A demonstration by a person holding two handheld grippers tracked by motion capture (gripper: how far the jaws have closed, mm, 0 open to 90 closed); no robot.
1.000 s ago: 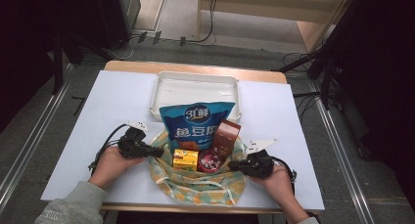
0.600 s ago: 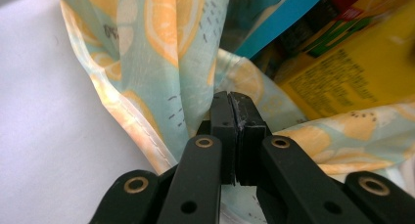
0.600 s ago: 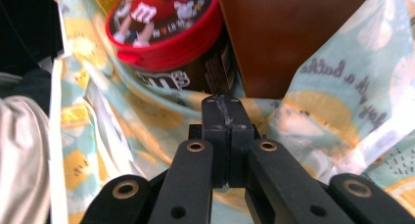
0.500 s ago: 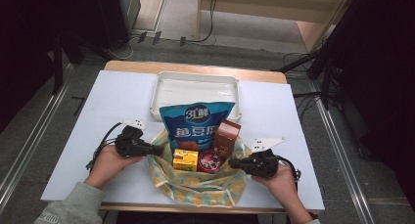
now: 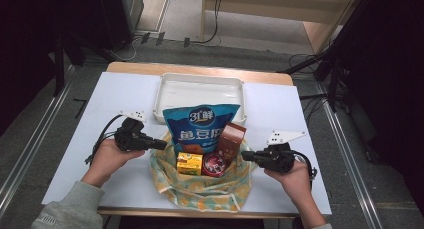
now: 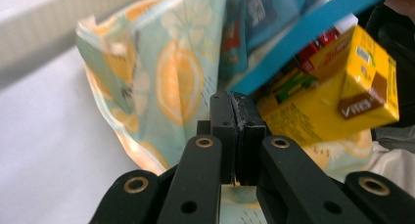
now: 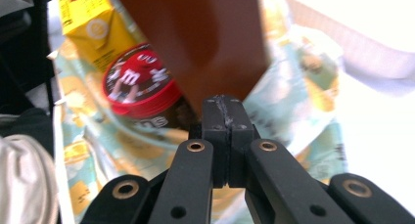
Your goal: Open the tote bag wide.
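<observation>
Lemon-print cloth bag (image 5: 200, 186) near the front edge of the white counter (image 5: 75, 139), mouth up, long axis running side to side between the two claws. Left claw (image 5: 161, 144) pressed together, pinching the bag's left rim; right claw (image 5: 245, 154) likewise shut on the right rim. Inside, four things: one blue snack pouch (image 5: 200, 129) standing upright, one brown carton (image 5: 231, 140), one yellow drink box (image 5: 189, 163), one red round tin (image 5: 215, 165). One white tray (image 5: 200, 91) behind. From the left gripper view: cloth (image 6: 166, 82) folded at the pads. From the right gripper view: tin lid lettering (image 7: 139, 82).
</observation>
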